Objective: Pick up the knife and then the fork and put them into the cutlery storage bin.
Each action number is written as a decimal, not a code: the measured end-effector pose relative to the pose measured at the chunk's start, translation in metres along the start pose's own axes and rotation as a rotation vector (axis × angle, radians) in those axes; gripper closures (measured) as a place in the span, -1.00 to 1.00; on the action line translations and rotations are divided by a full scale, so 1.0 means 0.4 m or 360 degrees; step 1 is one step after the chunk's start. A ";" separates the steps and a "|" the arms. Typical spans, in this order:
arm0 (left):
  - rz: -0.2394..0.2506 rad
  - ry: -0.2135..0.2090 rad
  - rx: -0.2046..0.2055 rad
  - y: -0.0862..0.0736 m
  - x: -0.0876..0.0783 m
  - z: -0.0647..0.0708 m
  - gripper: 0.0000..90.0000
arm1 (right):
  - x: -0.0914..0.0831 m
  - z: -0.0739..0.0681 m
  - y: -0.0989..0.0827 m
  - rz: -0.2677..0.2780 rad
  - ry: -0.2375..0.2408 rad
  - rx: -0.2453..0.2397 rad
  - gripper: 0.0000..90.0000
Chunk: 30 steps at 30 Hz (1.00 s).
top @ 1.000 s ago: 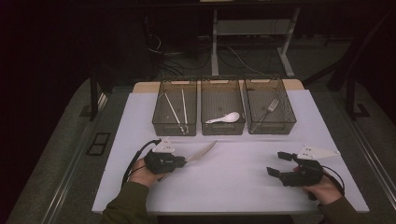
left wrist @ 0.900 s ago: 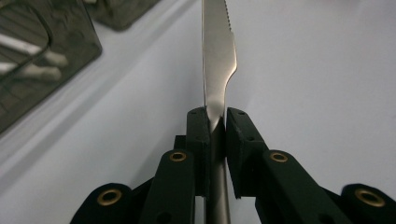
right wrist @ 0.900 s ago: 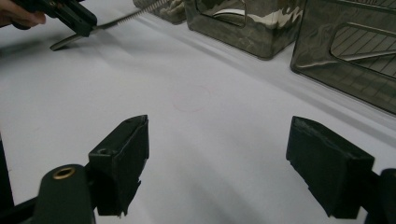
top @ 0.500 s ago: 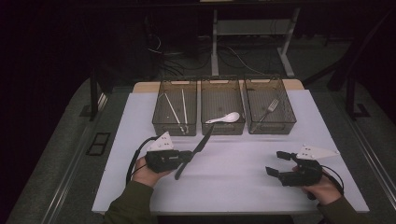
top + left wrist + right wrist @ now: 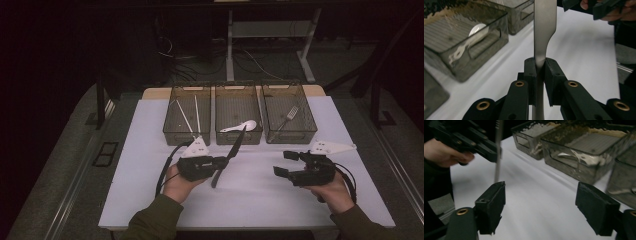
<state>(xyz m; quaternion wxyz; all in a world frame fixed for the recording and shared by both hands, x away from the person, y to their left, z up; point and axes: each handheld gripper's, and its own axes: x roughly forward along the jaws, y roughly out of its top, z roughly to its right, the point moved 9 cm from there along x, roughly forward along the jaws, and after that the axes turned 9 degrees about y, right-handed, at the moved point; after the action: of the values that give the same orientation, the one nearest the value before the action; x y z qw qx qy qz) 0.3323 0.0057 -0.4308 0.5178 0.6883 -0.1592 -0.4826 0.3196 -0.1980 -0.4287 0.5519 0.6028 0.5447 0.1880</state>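
One knife (image 5: 544, 32) end cut off

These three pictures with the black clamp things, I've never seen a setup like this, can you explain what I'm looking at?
A person sits at a table covered in white, holding a hand-held gripping tool in each hand. One picture looks down from above; the other two come from small cameras riding on each tool, looking along its black jaws.

Three clear bins stand in a row: the left bin holds chopsticks, the middle bin a white spoon, the right bin a fork.

The left tool is shut on a table knife, lifted off the table. The right tool is open, holding nothing.
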 end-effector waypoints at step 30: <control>0.0142 0.0111 0.0011 0.110 0.143 0.046 0.76 | 0.098 0.025 0.145 0.0219 0.0166 0.0117 0.97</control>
<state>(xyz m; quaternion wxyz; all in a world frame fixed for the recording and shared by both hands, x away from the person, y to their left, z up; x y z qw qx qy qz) 0.3569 -0.0639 -0.4213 0.5415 0.6988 -0.1732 -0.4341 0.3670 -0.1569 -0.3961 0.4861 0.6480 0.5365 0.2365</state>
